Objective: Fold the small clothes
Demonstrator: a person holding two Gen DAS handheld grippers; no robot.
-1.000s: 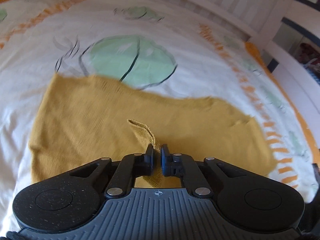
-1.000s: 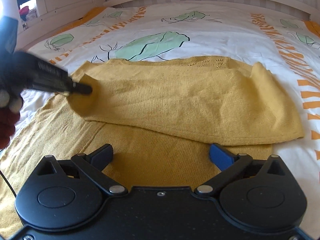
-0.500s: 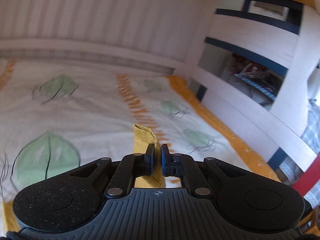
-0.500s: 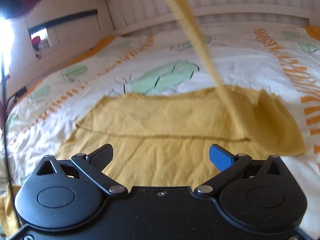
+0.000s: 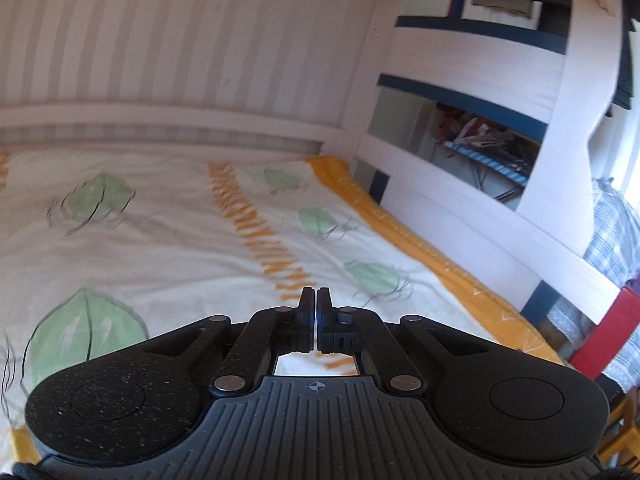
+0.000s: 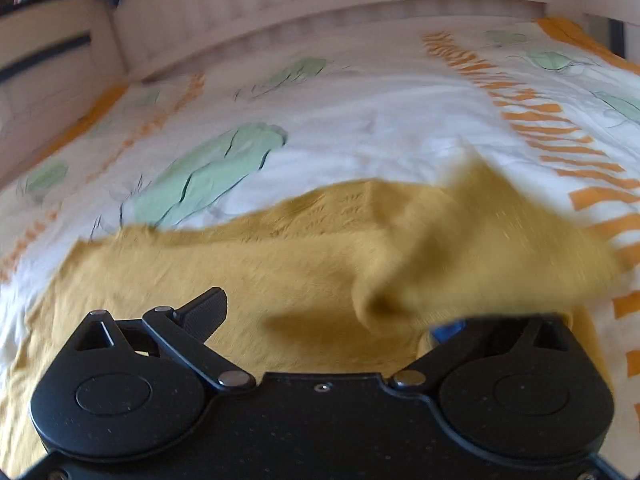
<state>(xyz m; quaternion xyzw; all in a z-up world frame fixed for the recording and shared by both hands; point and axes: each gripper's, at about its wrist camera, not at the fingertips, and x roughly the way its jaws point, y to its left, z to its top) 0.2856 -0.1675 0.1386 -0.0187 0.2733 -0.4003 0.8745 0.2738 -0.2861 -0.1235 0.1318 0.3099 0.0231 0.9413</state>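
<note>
A mustard yellow knit garment [image 6: 280,264] lies spread on the bed in the right wrist view. One blurred part of it [image 6: 492,248] hangs or falls at the right, over my right gripper's blue-padded finger [image 6: 448,326]. My right gripper [image 6: 328,312] is open and empty, low over the garment. My left gripper [image 5: 316,308] is shut with nothing visible between its jaws, raised above the bed. The garment does not show in the left wrist view.
The bed cover [image 5: 180,240] is white with green leaves and orange stripes. A white striped headboard [image 5: 180,60] stands at the back. A white bed rail [image 5: 480,216] runs along the right, with shelves and clutter [image 5: 480,136] behind it.
My left gripper lifted the garment's corner and carried it up and to the right; the cloth is now gone from its jaws. The lifted part has dropped toward the right side.
</note>
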